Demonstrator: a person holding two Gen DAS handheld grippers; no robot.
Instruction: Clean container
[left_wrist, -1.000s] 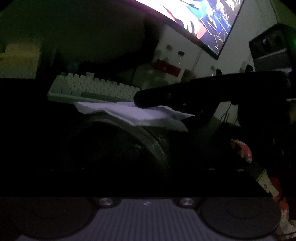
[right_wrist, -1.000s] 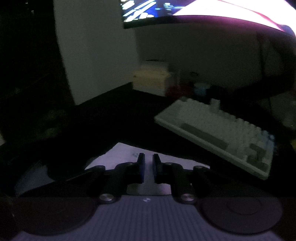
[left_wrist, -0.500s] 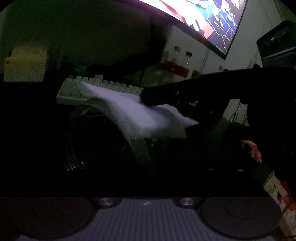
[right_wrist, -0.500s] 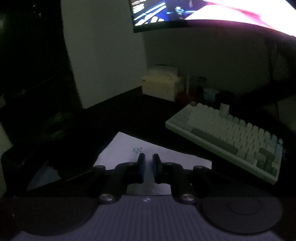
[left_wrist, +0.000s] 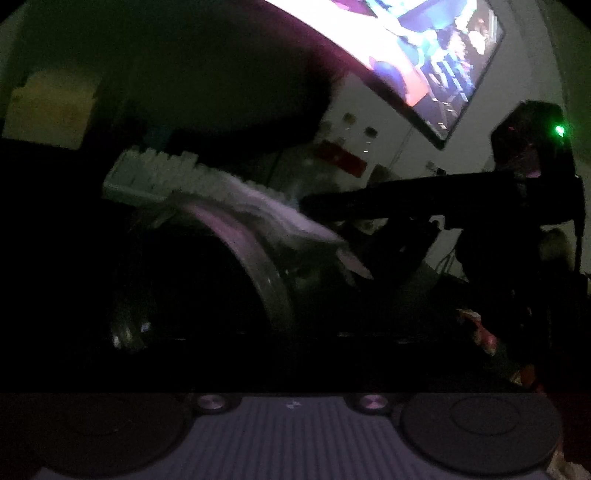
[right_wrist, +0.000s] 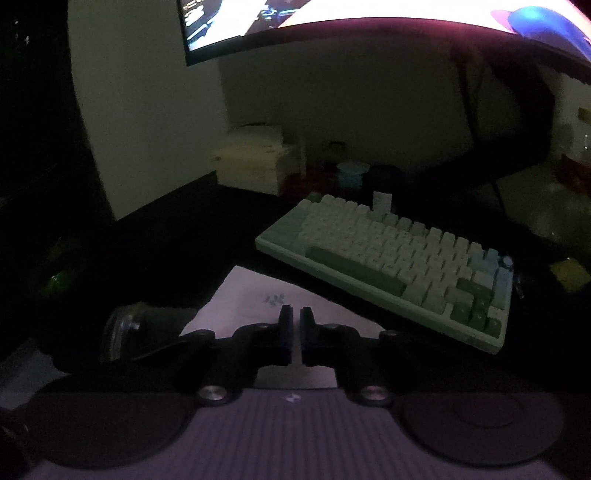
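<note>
Gripping: right gripper, jaws nearly together on the white tissue; tissue draped over the clear container
Left gripper: fingers lost in darkness; cannot tell
Behind: keyboard

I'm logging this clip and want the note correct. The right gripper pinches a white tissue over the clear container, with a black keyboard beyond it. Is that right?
Not quite. The keyboard is pale, off-white with a few darker keys, not black; the right wrist view shows it. The rest holds: the right gripper pinches the white tissue in nearly closed jaws, over the clear container.
</note>
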